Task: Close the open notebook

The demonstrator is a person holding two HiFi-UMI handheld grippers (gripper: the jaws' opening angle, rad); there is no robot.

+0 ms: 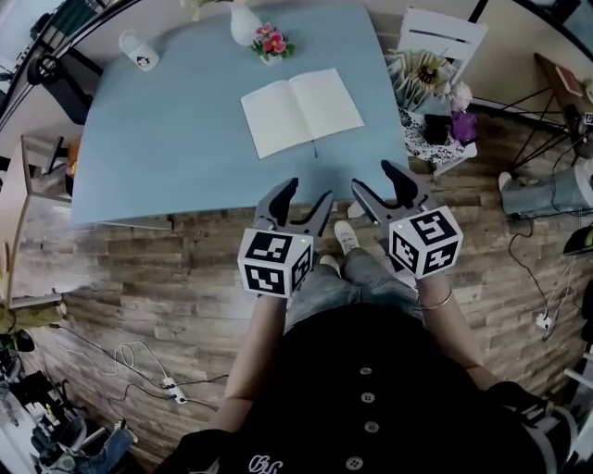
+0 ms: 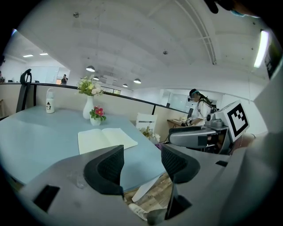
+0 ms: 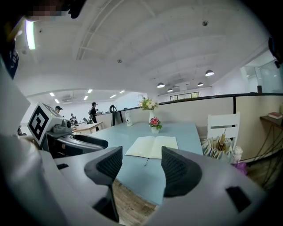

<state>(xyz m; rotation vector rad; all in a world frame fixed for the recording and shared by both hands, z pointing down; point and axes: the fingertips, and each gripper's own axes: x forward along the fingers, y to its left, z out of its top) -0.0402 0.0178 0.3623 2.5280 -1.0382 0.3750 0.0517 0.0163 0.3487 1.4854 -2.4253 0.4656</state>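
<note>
An open notebook [image 1: 302, 111] with blank cream pages lies flat on the light blue table [image 1: 167, 139], its ribbon trailing toward the near edge. It also shows in the left gripper view as the notebook [image 2: 106, 139] and in the right gripper view as the notebook [image 3: 152, 146]. My left gripper [image 1: 307, 196] hovers open just off the table's near edge, nothing between its jaws. My right gripper [image 1: 384, 182] is open beside it, also empty. Both stand short of the notebook.
A small pot of pink flowers [image 1: 271, 43] and a white vase [image 1: 244, 25] stand behind the notebook. A white bottle [image 1: 139, 51] lies at the far left corner. A white chair [image 1: 435, 56] holding paper items sits right of the table. Cables cross the wooden floor.
</note>
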